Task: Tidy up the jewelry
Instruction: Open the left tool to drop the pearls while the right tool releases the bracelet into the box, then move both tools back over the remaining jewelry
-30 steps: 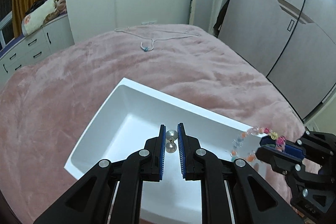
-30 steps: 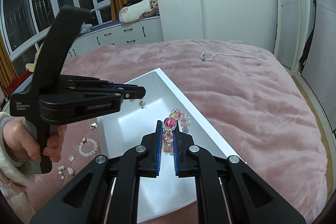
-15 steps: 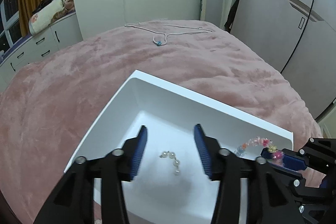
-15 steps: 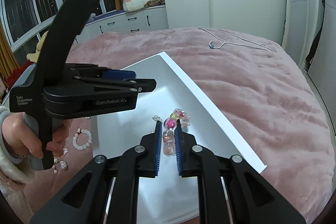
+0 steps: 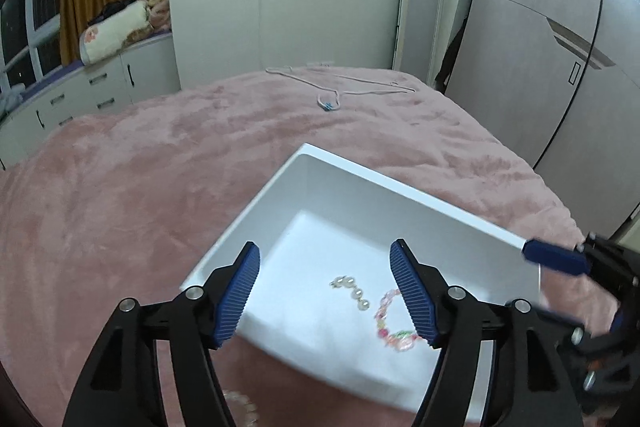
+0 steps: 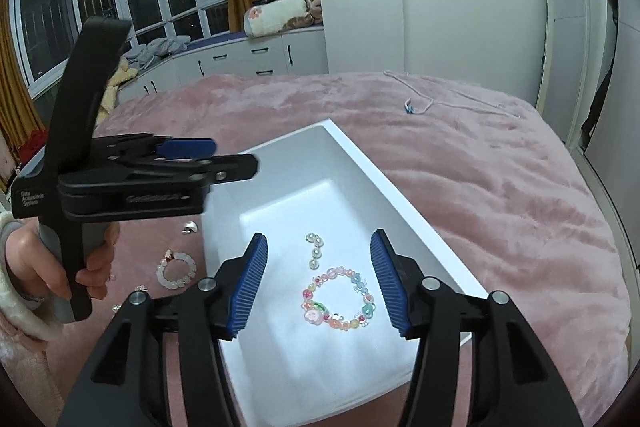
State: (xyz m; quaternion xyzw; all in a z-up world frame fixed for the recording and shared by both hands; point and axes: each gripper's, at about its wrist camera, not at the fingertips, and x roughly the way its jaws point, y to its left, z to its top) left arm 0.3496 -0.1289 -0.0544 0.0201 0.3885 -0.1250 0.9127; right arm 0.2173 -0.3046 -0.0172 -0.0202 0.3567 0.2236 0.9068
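Observation:
A white tray (image 6: 404,203) lies on the pink bed. Inside it lie a pearl earring (image 6: 314,249) and a colourful bead bracelet (image 6: 340,297). Both show in the left wrist view too, the earring (image 5: 354,291) and the bracelet (image 5: 390,327). My right gripper (image 6: 320,287) is open and empty above the tray's near part. My left gripper (image 5: 326,293) is open and empty above the tray's near left edge; it also shows in the right wrist view (image 6: 224,157). A white bead bracelet (image 6: 176,269) and small earrings (image 6: 190,227) lie on the blanket left of the tray.
A white hanger (image 5: 340,89) lies at the far end of the pink blanket (image 6: 500,187). White drawers (image 6: 256,63) and windows stand at the back left, wardrobe doors (image 5: 540,67) to the right. A bead piece (image 5: 240,403) lies on the blanket under my left gripper.
My left gripper opened and dropped the pearl earring in the tray. My right gripper then opened and dropped the colourful bracelet beside it. Both grippers drew back.

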